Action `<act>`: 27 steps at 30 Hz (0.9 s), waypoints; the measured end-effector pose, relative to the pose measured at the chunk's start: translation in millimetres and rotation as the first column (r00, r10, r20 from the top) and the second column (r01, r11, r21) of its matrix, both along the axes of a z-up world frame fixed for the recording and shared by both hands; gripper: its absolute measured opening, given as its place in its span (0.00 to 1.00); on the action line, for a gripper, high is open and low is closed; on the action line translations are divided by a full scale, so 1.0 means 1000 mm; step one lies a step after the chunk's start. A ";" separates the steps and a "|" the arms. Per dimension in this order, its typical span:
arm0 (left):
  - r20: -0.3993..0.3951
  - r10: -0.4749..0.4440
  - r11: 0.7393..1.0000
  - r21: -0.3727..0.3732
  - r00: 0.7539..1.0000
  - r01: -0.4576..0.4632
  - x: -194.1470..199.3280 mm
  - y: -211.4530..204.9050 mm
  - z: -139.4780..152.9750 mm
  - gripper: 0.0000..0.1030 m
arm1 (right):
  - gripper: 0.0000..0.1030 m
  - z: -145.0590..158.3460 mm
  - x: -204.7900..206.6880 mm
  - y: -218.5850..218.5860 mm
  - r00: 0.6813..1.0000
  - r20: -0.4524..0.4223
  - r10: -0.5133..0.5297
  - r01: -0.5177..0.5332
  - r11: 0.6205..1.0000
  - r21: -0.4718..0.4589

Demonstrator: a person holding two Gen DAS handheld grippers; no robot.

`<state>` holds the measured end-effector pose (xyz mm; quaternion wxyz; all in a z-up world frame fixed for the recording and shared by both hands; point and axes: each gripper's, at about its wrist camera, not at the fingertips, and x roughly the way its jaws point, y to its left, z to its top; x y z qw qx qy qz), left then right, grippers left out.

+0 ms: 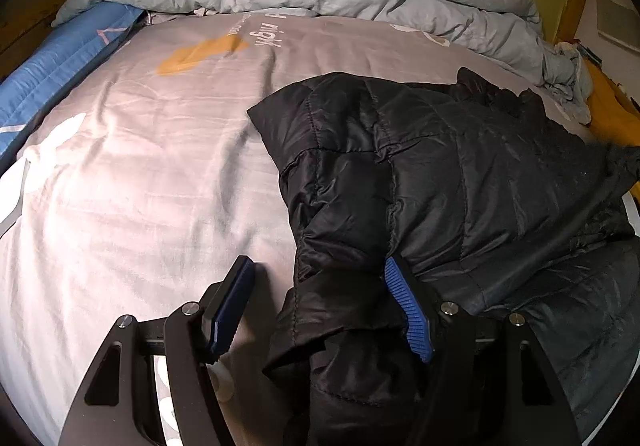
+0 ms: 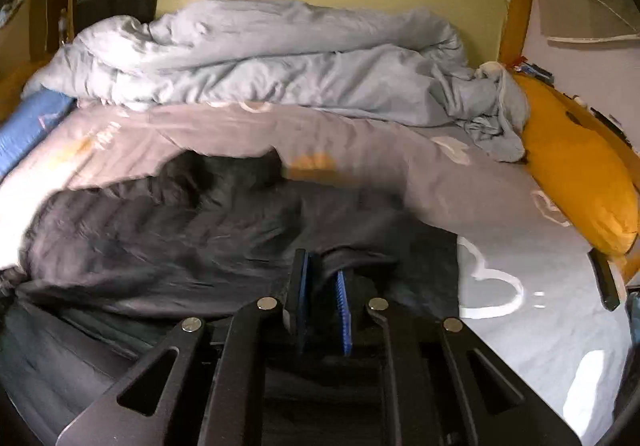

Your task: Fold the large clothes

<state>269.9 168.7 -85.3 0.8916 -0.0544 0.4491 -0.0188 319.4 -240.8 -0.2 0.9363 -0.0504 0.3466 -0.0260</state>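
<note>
Bedsheet print "night", black jacket

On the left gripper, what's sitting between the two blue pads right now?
In the left wrist view, a bunched fold of the black puffer jacket lies between the left gripper pads, nearer the right pad, with bare grey bedsheet beside the left one.

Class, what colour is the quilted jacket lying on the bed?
Black; the jacket shows best in the left wrist view.

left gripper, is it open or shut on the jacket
Open. The left gripper has its blue pads wide apart, with an edge of the black jacket lying between them, not pinched.
</note>
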 end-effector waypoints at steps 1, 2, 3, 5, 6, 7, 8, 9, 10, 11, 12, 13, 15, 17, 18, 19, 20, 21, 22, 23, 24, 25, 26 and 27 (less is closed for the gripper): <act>0.000 0.003 1.000 -0.002 1.000 -0.003 0.000 0.001 -0.001 0.68 | 0.12 -0.005 0.000 -0.011 1.000 -0.017 -0.009 0.009 0.999 0.030; 0.002 0.003 1.000 -0.005 1.000 -0.003 0.000 0.001 0.000 0.68 | 0.12 -0.009 0.001 -0.022 0.999 -0.034 -0.025 0.027 0.998 0.059; 0.006 0.003 1.000 -0.007 1.000 -0.003 -0.001 0.001 0.001 0.68 | 0.12 -0.015 0.001 -0.034 0.998 -0.057 -0.040 0.045 0.995 0.092; 0.025 -0.005 1.000 -0.019 1.000 0.005 -0.004 0.001 0.006 0.68 | 0.12 -0.025 -0.001 -0.053 0.996 -0.078 -0.037 0.048 0.988 0.145; 0.036 -0.010 1.000 -0.025 0.999 0.011 -0.006 0.001 0.010 0.68 | 0.12 -0.029 -0.003 -0.059 0.996 -0.082 -0.033 0.045 0.987 0.156; 0.052 -0.011 1.000 -0.019 0.999 0.012 -0.010 0.000 0.016 0.68 | 0.11 -0.033 -0.005 -0.063 0.996 -0.084 -0.027 0.040 0.986 0.160; 0.061 -0.009 1.000 -0.001 0.998 0.009 -0.012 -0.001 0.020 0.68 | 0.10 -0.034 -0.009 -0.066 0.996 -0.083 -0.019 0.033 0.986 0.161; 0.074 -0.006 1.000 0.024 0.997 0.005 -0.015 -0.003 0.024 0.68 | 0.10 -0.036 -0.012 -0.069 0.997 -0.081 -0.008 0.021 0.986 0.164; 0.091 -0.005 0.999 0.045 0.996 0.001 -0.018 -0.005 0.029 0.68 | 0.08 -0.037 -0.015 -0.074 0.997 -0.076 -0.001 0.014 0.986 0.168; 0.105 -0.003 0.999 0.048 0.995 -0.002 -0.021 -0.005 0.033 0.68 | 0.03 -0.039 -0.016 -0.075 0.997 -0.074 0.000 0.012 0.985 0.170; 0.110 0.000 0.999 0.037 0.994 -0.004 -0.023 -0.005 0.035 0.68 | 0.02 -0.039 -0.014 -0.077 0.997 -0.078 -0.004 0.017 0.985 0.169; 0.111 0.004 1.000 0.015 0.994 -0.005 -0.024 -0.004 0.037 0.68 | 0.02 -0.039 -0.014 -0.079 0.996 -0.087 -0.006 0.020 0.986 0.168; 0.105 0.008 1.000 -0.004 0.994 -0.007 -0.023 -0.003 0.037 0.68 | 0.02 -0.039 -0.014 -0.085 0.995 -0.092 -0.030 0.044 0.988 0.151; 0.095 0.012 1.000 0.012 0.995 -0.013 -0.021 -0.004 0.034 0.68 | 0.00 -0.036 -0.015 -0.091 0.994 -0.082 -0.073 0.083 0.989 0.124; 0.090 0.012 1.000 0.024 0.996 -0.014 -0.019 -0.005 0.031 0.68 | 0.00 -0.034 -0.017 -0.095 0.995 -0.073 -0.068 0.078 0.987 0.141; 0.082 0.009 0.999 0.038 0.997 -0.012 -0.017 -0.007 0.028 0.68 | 0.00 -0.032 -0.018 -0.098 0.996 -0.068 -0.050 0.061 0.985 0.164; 0.079 0.007 0.999 0.044 0.997 -0.010 -0.017 -0.009 0.026 0.68 | 0.00 -0.029 -0.019 -0.100 0.997 -0.060 -0.040 0.050 0.983 0.178; 0.079 0.004 0.999 0.051 0.997 -0.008 -0.016 -0.011 0.024 0.68 | 0.01 -0.026 -0.021 -0.101 0.998 -0.048 -0.032 0.040 0.981 0.190; 0.084 0.003 0.998 0.057 0.996 -0.008 -0.017 -0.012 0.023 0.68 | 0.02 -0.021 -0.024 -0.101 1.000 -0.027 -0.015 0.020 0.978 0.209; 0.091 0.002 0.998 0.062 0.996 -0.008 -0.018 -0.013 0.024 0.68 | 0.11 -0.018 -0.025 -0.098 1.000 -0.017 0.005 -0.001 0.975 0.221; 0.099 -0.001 0.998 0.063 0.995 -0.005 -0.019 -0.014 0.025 0.68 | 0.20 -0.015 -0.026 -0.095 1.000 -0.009 0.027 -0.024 0.973 0.231; 0.110 -0.007 0.998 0.058 0.994 0.000 -0.022 -0.016 0.028 0.68 | 0.37 -0.013 -0.027 -0.091 0.999 0.000 0.040 -0.039 0.972 0.233; 0.118 -0.012 0.999 0.052 0.993 0.006 -0.025 -0.017 0.030 0.68 | 0.45 -0.011 -0.028 -0.088 0.999 0.007 0.049 -0.050 0.971 0.232; 0.127 -0.018 0.999 0.048 0.992 0.012 -0.028 -0.019 0.033 0.68 | 0.45 -0.011 -0.028 -0.084 0.998 0.009 0.063 -0.063 0.972 0.228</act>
